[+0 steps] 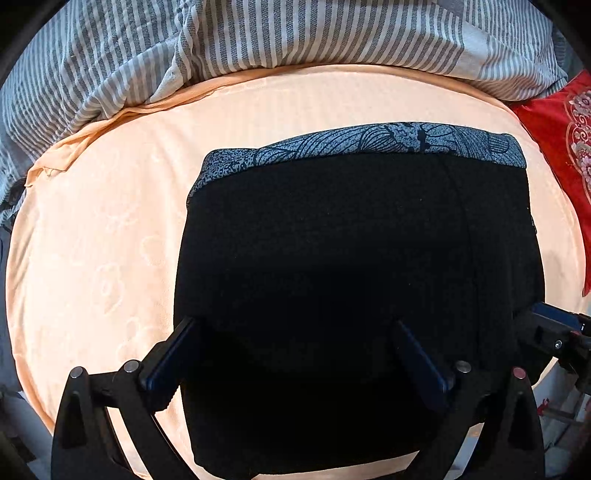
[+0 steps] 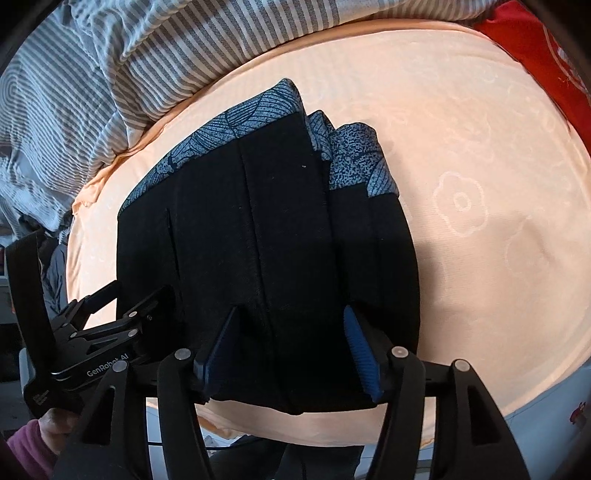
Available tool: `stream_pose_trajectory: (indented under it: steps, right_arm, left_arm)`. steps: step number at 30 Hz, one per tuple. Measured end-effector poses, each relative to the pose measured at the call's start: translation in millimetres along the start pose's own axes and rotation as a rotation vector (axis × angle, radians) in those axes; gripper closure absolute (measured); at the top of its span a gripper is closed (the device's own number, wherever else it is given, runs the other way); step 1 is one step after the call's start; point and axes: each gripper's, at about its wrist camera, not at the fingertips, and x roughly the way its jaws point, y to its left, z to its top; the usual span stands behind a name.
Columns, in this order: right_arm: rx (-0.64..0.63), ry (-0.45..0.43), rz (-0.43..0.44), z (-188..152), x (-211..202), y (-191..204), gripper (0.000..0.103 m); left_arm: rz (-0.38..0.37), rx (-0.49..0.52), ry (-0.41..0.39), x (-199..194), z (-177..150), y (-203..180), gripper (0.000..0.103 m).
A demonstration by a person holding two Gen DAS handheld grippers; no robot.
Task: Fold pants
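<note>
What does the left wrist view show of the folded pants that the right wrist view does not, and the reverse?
Only the left wrist view shows the patterned waistband as one unbroken strip across the far edge, and the red cushion's embroidery. Only the right wrist view shows the stacked layers at the pile's far right corner, and a hand holding the left gripper. Both show the black pants on the peach sheet, the striped bedding, and open jaws over the near edge.
</note>
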Motion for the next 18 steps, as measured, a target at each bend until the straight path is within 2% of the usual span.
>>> stream_pose_trajectory:
  steps: [5, 10, 18]
  right_arm:
    - [0.003, -0.001, 0.006, 0.0, 1.2, 0.7, 0.036]
    - [0.008, -0.003, 0.021, -0.1, 1.9, 4.9, 0.026]
    - [-0.012, -0.036, -0.051, -6.4, -18.4, 15.1, 0.024]
  left_arm:
    - [-0.012, -0.006, -0.015, 2.1, -0.7, 3.8, 0.001]
    - [-0.006, -0.033, -0.001, 3.1, 1.6, 5.0, 0.001]
    - [0.074, -0.034, -0.046, -26.0, -13.6, 7.4, 0.001]
